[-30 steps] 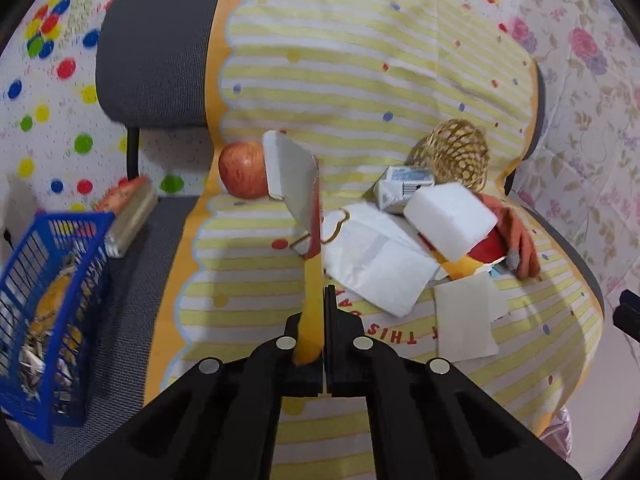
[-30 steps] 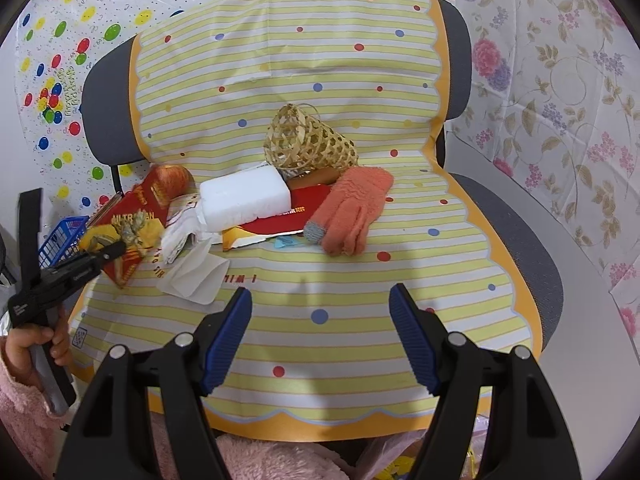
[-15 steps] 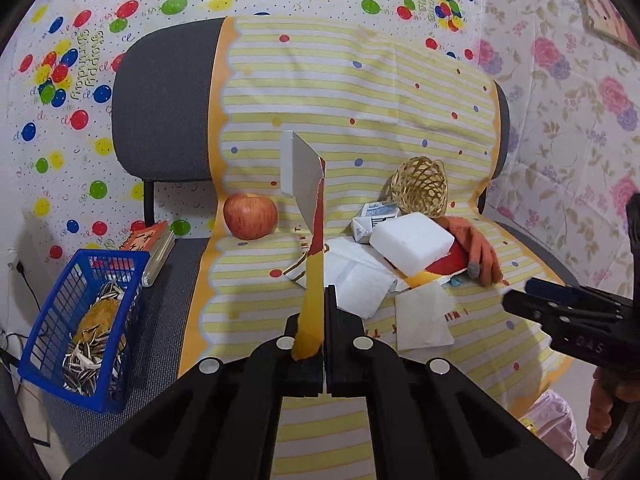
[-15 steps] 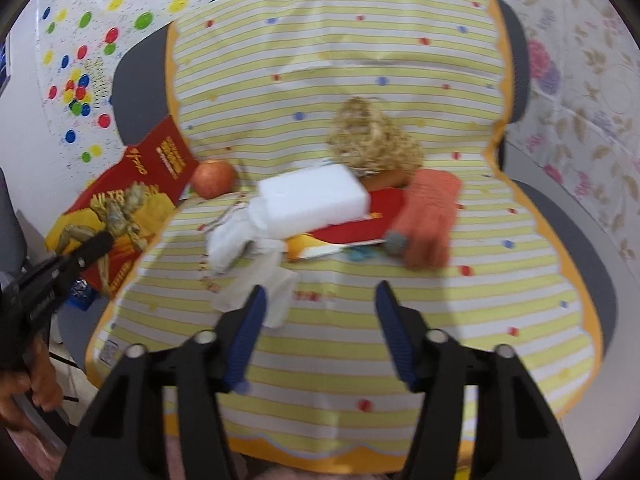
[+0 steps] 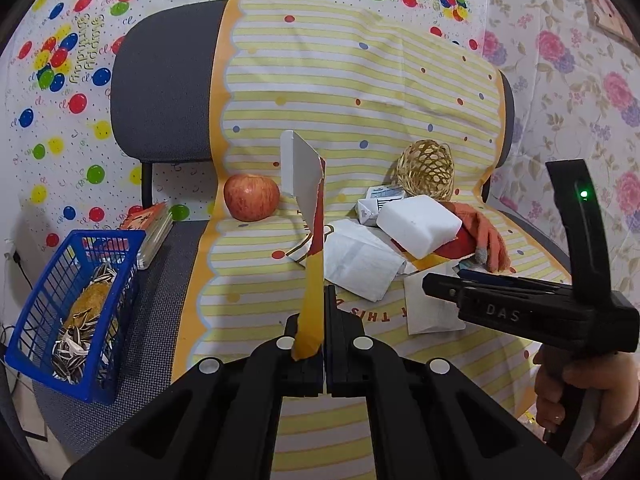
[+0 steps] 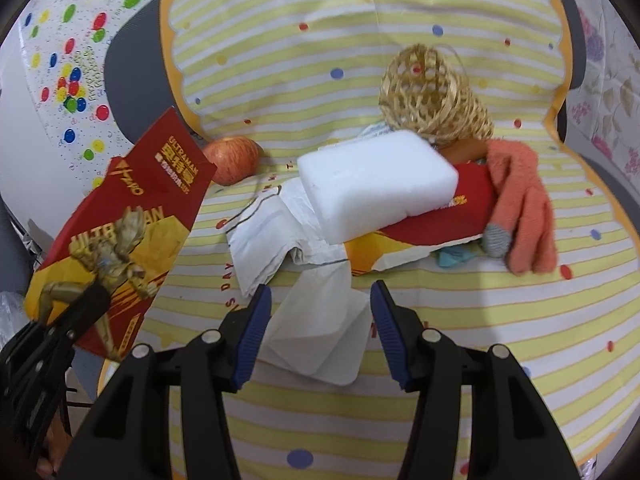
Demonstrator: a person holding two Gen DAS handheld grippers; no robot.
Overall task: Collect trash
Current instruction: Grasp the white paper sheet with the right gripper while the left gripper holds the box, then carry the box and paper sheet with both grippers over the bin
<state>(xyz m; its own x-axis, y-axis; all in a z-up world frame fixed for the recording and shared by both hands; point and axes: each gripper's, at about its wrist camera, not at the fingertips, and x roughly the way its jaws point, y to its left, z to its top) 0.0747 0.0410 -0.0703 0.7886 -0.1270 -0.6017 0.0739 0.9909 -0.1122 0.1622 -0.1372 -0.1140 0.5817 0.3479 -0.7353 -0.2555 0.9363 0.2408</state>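
Note:
My left gripper (image 5: pixel 323 320) is shut on a red and yellow Ultraman wrapper (image 5: pixel 312 248), held edge-on above the striped chair seat; the wrapper shows flat in the right wrist view (image 6: pixel 116 232). My right gripper (image 6: pixel 320 320) is open, its blue pads either side of a flat white paper (image 6: pixel 320 332) on the seat. It also shows in the left wrist view (image 5: pixel 440 284). Crumpled white napkins (image 6: pixel 272 232), a torn red and yellow package (image 6: pixel 432 224) and a small carton (image 5: pixel 376 208) lie in the pile.
A blue basket (image 5: pixel 76 300) with seed shells stands left on the chair. An apple (image 5: pixel 251 197), a white sponge block (image 6: pixel 376 184), a wicker basket (image 6: pixel 432 92) and an orange glove (image 6: pixel 524 208) lie on the striped cloth (image 6: pixel 480 360). A book (image 5: pixel 148 224) lies behind the blue basket.
My right gripper has moved forward and down to the white paper, narrowing a little. My left gripper has drawn back and up with the wrapper, still shut on it.

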